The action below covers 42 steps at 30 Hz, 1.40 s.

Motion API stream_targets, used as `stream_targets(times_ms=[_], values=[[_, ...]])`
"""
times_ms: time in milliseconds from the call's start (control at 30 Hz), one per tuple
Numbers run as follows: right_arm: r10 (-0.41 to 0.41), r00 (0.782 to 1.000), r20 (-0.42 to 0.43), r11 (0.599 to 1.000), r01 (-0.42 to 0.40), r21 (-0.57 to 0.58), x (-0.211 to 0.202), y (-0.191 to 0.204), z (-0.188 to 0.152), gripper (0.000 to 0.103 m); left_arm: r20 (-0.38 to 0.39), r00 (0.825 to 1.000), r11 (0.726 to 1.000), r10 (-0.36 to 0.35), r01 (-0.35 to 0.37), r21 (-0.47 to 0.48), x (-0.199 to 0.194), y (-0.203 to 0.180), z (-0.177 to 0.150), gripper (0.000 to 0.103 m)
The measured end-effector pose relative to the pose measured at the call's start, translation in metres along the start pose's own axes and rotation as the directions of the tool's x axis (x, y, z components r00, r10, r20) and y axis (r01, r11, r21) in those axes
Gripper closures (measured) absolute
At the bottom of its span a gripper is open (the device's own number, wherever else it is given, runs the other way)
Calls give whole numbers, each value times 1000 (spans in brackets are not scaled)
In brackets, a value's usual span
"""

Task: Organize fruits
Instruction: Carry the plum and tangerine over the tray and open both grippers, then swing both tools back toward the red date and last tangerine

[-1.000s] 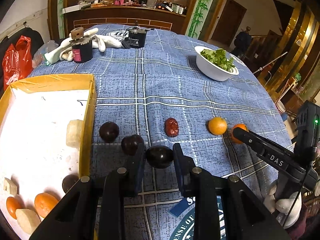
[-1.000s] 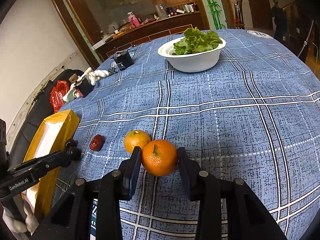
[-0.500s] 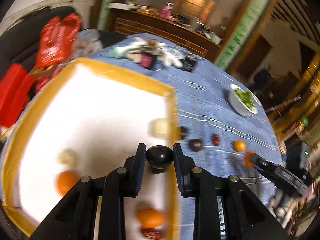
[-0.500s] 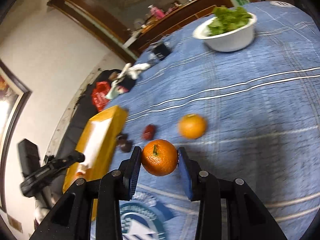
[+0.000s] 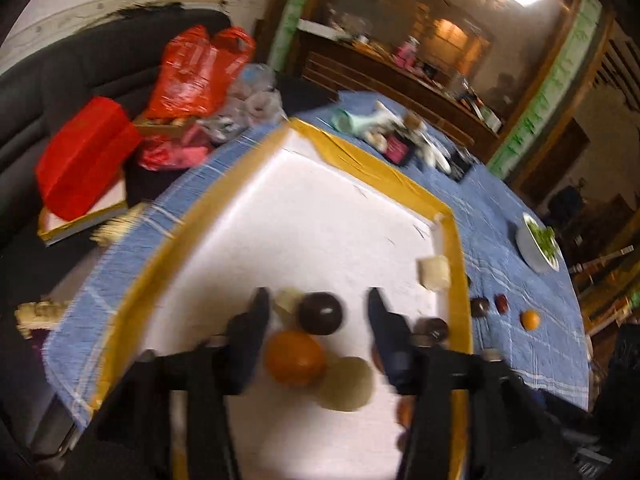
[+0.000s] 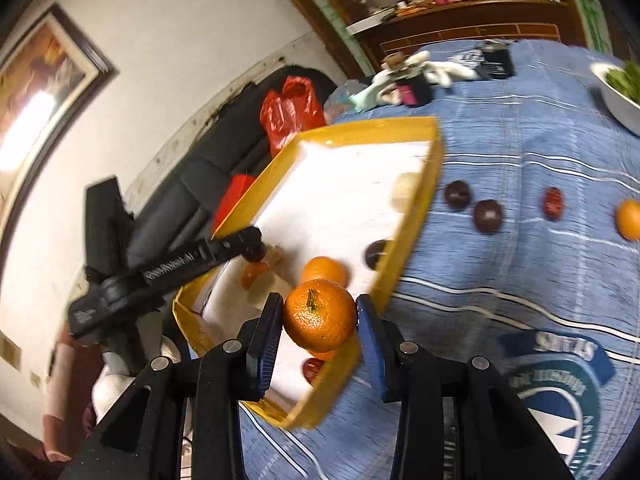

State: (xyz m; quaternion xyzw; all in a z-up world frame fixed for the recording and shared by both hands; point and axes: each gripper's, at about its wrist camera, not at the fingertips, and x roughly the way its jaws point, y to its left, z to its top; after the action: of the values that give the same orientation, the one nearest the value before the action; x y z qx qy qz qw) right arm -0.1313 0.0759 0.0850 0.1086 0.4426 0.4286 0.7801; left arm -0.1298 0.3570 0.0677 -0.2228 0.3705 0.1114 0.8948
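Note:
My left gripper (image 5: 316,312) is open above the white tray with yellow rim (image 5: 384,180). A dark plum (image 5: 321,313) lies free between its spread fingers, beside an orange (image 5: 294,357) and pale blocks. My right gripper (image 6: 318,320) is shut on an orange (image 6: 320,320) and holds it over the near corner of the tray (image 6: 424,200). The left gripper (image 6: 256,246) also shows in the right wrist view, over the tray. On the blue cloth lie two plums (image 6: 487,215), a red date (image 6: 553,203) and another orange (image 6: 629,219).
A white bowl of greens (image 5: 538,249) stands at the far right of the table. White gloves and small black items (image 6: 416,80) lie at the far edge. Red bags (image 5: 200,72) sit on a dark sofa left of the table.
My left gripper has opened and let go of the dark plum inside the tray. My right gripper has carried its orange leftwards to the tray's near corner.

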Motion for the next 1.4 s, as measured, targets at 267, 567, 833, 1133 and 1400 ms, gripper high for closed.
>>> stream_targets(times_ms=[267, 567, 833, 1133, 1400], values=[[-3, 999, -39, 1000, 3, 5, 35, 25, -3, 33, 52, 998, 998, -41, 43, -39, -26, 25, 5, 33], [-66, 997, 44, 998, 65, 10, -5, 24, -12, 33, 32, 996, 995, -82, 84, -54, -30, 26, -1, 31], [-130, 986, 108, 981, 112, 161, -50, -25, -38, 34, 23, 994, 993, -108, 107, 48, -42, -12, -16, 26], [-193, 966, 171, 959, 149, 240, -83, -47, -60, 34, 84, 996, 945, -38, 8, 326, -63, -91, -53, 25], [-246, 943, 222, 929, 164, 333, -112, -70, -73, 33, 142, 990, 891, 5, -69, 449, -76, -127, -74, 21]])
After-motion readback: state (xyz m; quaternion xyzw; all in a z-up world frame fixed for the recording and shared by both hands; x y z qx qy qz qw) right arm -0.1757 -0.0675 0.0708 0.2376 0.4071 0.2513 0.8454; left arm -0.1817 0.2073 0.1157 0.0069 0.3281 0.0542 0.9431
